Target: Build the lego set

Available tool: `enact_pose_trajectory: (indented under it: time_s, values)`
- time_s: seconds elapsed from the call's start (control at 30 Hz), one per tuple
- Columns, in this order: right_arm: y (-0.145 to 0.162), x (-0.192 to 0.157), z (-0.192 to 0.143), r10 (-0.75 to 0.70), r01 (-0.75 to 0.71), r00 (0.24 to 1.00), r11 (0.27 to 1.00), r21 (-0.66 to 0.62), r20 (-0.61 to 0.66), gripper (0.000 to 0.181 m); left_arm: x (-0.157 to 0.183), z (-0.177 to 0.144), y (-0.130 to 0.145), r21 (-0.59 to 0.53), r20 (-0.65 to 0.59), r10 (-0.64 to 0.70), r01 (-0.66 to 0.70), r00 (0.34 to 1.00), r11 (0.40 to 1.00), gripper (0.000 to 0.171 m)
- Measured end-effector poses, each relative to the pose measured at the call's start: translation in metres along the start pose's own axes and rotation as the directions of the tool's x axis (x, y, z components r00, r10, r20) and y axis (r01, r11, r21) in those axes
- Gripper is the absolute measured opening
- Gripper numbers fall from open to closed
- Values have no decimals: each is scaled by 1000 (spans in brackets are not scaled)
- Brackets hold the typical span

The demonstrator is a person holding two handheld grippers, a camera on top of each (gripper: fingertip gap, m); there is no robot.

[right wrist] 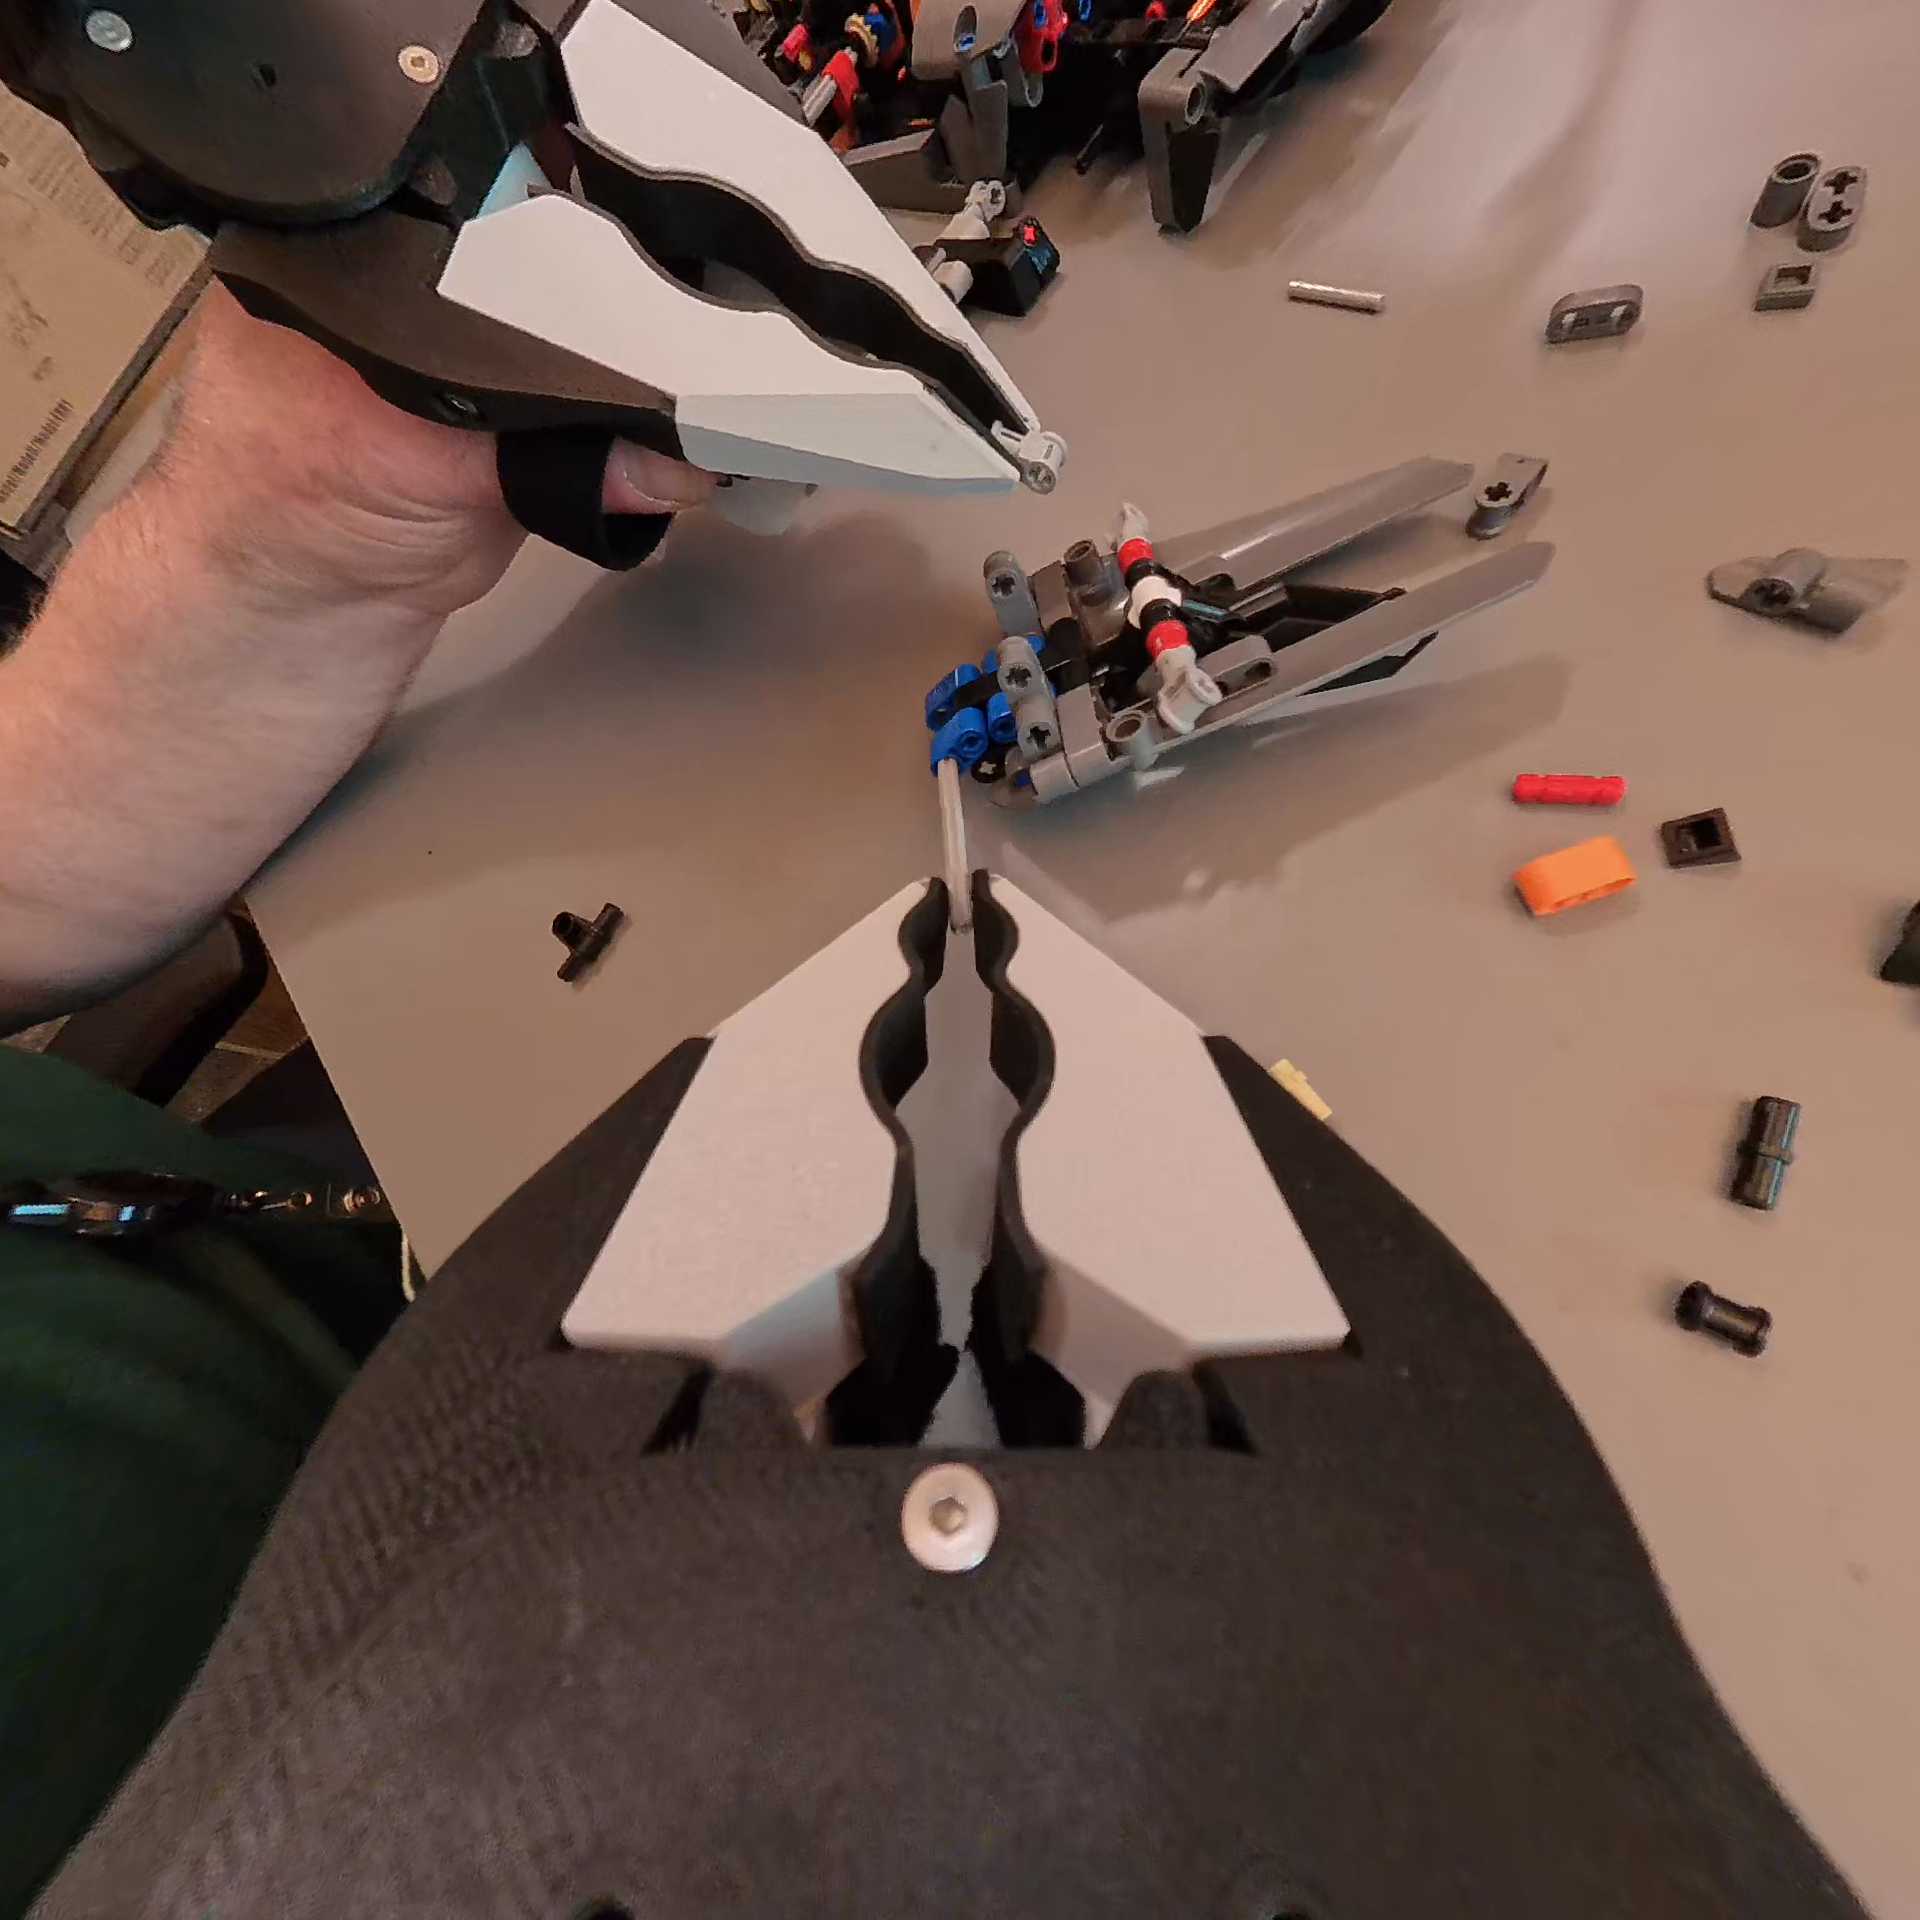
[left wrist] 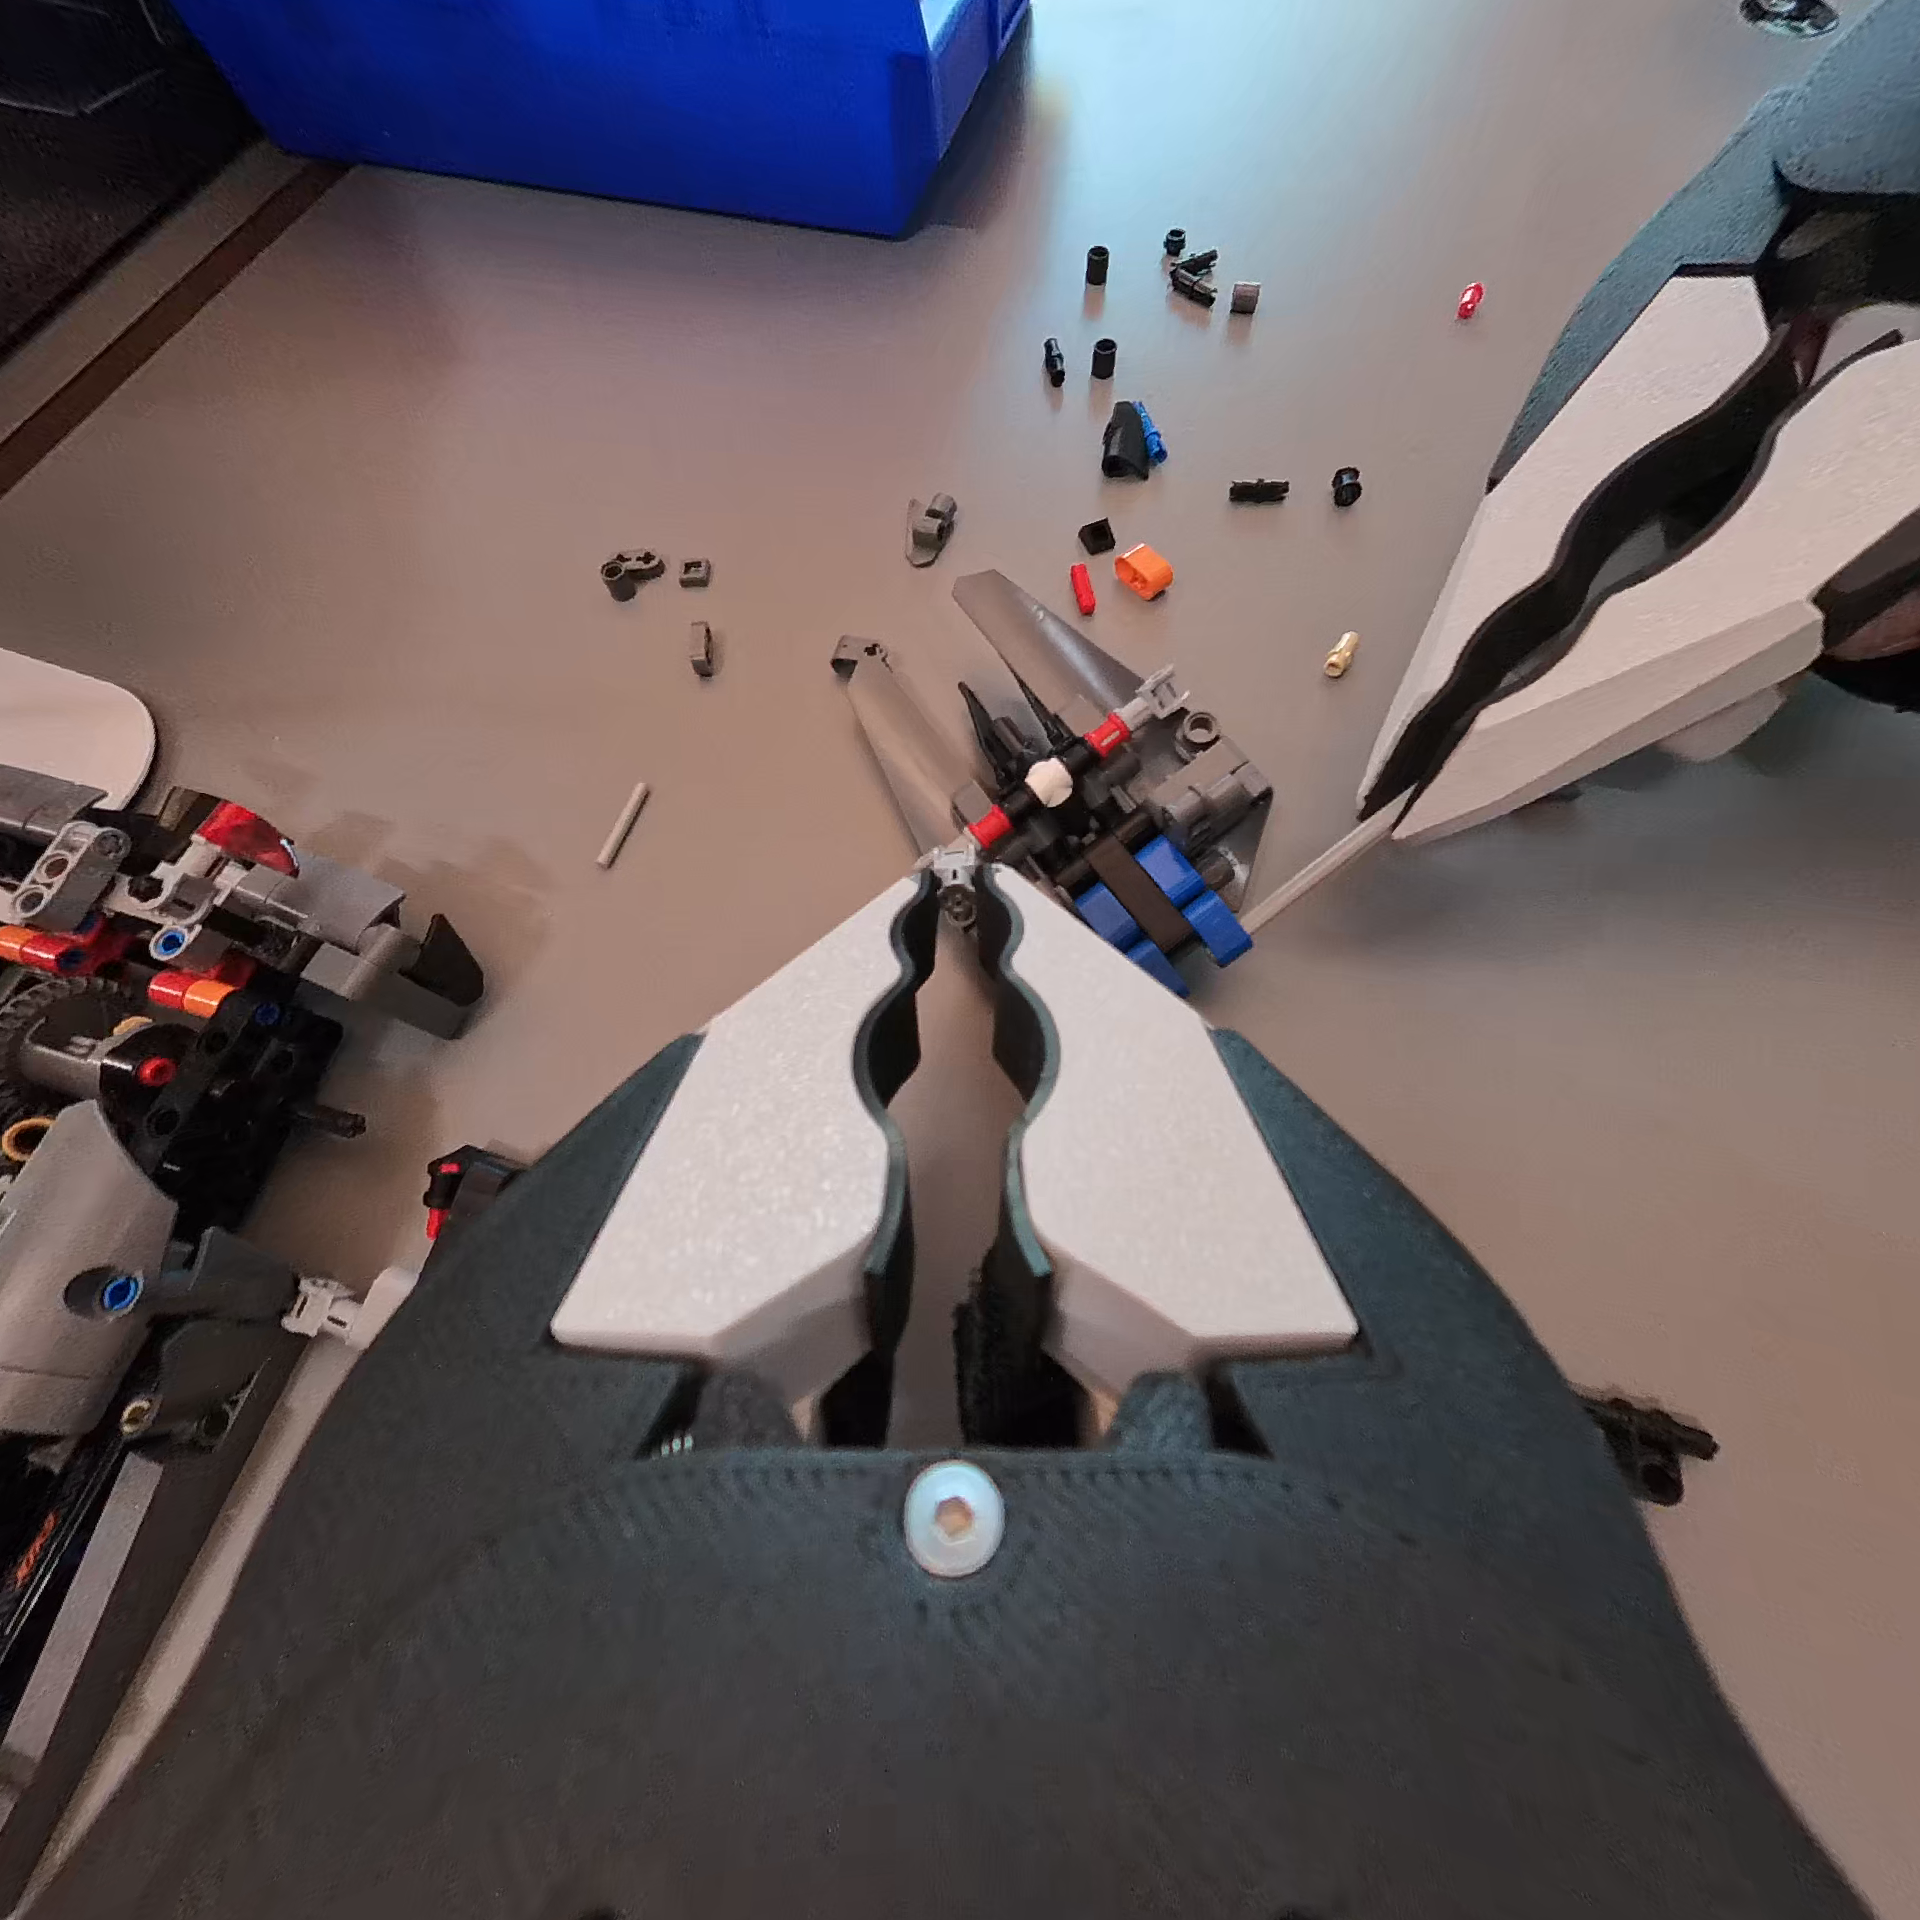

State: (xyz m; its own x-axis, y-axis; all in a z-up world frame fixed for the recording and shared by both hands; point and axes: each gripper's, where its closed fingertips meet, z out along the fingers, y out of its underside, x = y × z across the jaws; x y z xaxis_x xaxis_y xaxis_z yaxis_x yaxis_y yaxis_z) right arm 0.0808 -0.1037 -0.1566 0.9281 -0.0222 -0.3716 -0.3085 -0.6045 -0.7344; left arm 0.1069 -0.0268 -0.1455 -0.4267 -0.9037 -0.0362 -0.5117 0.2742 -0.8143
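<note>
1. Left wrist view: the left hand-held gripper (left wrist: 954, 902) is pinching a small light-grey connector (left wrist: 956, 883) at its fingertips, hovering just beside the grey, black and blue sub-assembly (left wrist: 1101, 800) lying on the tabletop (left wrist: 416, 416). The right hand-held gripper (left wrist: 1387, 810) is coming in from the right, closed on a thin grey axle (left wrist: 1314, 873) whose far end is reaching the blue beams. A larger built model (left wrist: 156, 987) is sitting at the left edge, with loose pins scattered beyond.
2. Right wrist view: the right hand-held gripper (right wrist: 961, 902) is clamping the axle (right wrist: 954, 831), its tip touching the sub-assembly's (right wrist: 1195, 644) blue end. The left hand-held gripper (right wrist: 1029, 457) is holding its connector (right wrist: 1039, 457) above it.
3. The step in hand appears to be feeding the axle into the blue beams; the next move calls for lining it up with the hole and steadying the sub-assembly against sliding.
</note>
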Motion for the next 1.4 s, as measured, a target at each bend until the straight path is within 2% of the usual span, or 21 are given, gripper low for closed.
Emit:
enact_pose_trajectory:
  time_s: [0.13, 0.27, 0.43, 0.7, 0.97, 1.17, 1.33, 1.4]
  values:
    - [2, 4, 1, -59, 58, 997, 998, -16, -51, 8, 0, 0, 0, 0, 0, 0, 0, 1000, 1000, 5]
    - [6, 8, 3, -186, 177, 972, 982, -70, -143, 13, 1, 1, 0, -1, 0, 3, -3, 1000, 1000, 5]
    - [9, 15, 2, -386, 350, 878, 921, -171, -281, 17, 0, 0, -1, 2, 1, 1, -1, 1000, 1000, 5]
    - [7, 13, 5, -567, 501, 747, 824, -267, -348, 21, -1, -3, -3, 8, 4, 3, -3, 1000, 1000, 5]
    - [7, 2, 13, -658, 573, 675, 753, -325, -335, 16, -2, -1, 4, -26, -10, -2, 2, 1000, 1000, 5]
    - [10, 4, 21, -661, 559, 672, 748, -358, -334, 14, 4, 5, 10, -55, -33, 7, -9, 999, 998, 5]
    - [6, 8, 28, -688, 568, 632, 724, -391, -355, 3, 7, 7, 10, -49, -52, -5, 3, 999, 999, 5]
    - [4, 8, 29, -672, 557, 649, 739, -379, -356, 2, 7, 7, 10, -47, -56, -7, 5, 998, 999, 5]
